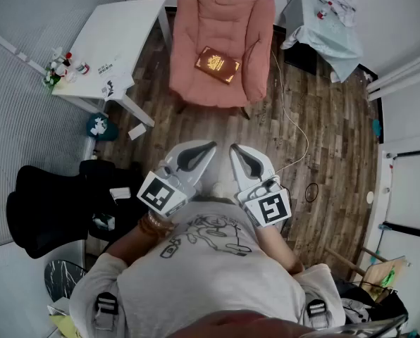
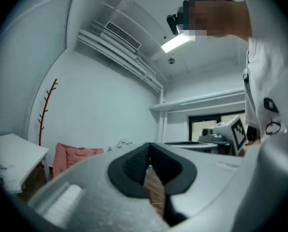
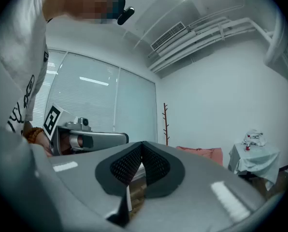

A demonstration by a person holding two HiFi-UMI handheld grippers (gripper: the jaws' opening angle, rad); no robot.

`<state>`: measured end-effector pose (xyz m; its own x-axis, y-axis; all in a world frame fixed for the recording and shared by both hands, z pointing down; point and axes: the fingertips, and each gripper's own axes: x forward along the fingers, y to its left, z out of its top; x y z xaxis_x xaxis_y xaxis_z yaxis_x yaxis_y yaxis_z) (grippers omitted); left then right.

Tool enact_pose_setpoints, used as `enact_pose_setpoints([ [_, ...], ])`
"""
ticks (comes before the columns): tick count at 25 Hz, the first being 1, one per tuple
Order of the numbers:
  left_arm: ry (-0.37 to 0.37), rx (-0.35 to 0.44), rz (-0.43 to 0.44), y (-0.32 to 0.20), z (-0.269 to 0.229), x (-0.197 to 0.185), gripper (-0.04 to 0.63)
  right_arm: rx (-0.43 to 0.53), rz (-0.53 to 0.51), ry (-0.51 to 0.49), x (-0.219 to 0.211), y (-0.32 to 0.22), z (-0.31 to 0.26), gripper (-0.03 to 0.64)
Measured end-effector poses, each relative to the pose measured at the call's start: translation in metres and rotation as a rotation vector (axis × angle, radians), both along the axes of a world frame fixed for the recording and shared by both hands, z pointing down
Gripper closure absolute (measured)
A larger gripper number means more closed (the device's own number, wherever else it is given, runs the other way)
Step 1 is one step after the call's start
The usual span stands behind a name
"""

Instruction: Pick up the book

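A brown book (image 1: 217,65) with a gold pattern lies flat on the seat of a pink armchair (image 1: 222,20) at the far side of the room. My left gripper (image 1: 208,146) and right gripper (image 1: 234,148) are held level side by side in front of the person's chest, well short of the chair. Both are shut with nothing between the jaws. In the left gripper view the left gripper (image 2: 149,164) has its black pads (image 2: 134,166) meeting, and the armchair (image 2: 71,156) shows low at the left. The right gripper (image 3: 141,159) looks the same, with the armchair (image 3: 199,153) beyond it.
A white table (image 1: 118,37) with small bottles stands at the left, a cloth-covered stand (image 1: 323,27) at the back right. A black office chair (image 1: 48,203) sits at the near left. A thin cable (image 1: 291,118) runs over the wood floor (image 1: 337,139).
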<state>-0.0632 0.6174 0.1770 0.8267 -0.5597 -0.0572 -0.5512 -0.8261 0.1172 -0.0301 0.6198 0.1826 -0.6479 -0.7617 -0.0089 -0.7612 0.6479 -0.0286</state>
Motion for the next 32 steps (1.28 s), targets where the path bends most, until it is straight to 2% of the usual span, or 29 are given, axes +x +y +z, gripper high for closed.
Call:
enact_pose_setpoints([
  [8, -0.007, -0.002, 0.002, -0.01, 0.007, 0.01, 0.594, -0.002, 0.002, -0.004, 0.01, -0.011, 0.002, 0.611],
  [11, -0.012, -0.009, -0.004, -0.017, 0.01, 0.018, 0.594, -0.018, 0.006, -0.036, 0.021, -0.018, 0.004, 0.612],
  [14, -0.012, -0.018, -0.01, -0.022, 0.012, 0.029, 0.594, 0.008, -0.018, -0.06, 0.029, -0.022, -0.001, 0.612],
  [24, 0.001, -0.043, -0.037, -0.036, 0.025, 0.063, 0.594, -0.033, -0.013, -0.031, 0.069, -0.03, 0.015, 0.611],
  [32, -0.007, -0.055, -0.051, -0.063, 0.031, 0.068, 0.594, -0.066, -0.033, -0.008, 0.076, -0.056, 0.03, 0.611],
])
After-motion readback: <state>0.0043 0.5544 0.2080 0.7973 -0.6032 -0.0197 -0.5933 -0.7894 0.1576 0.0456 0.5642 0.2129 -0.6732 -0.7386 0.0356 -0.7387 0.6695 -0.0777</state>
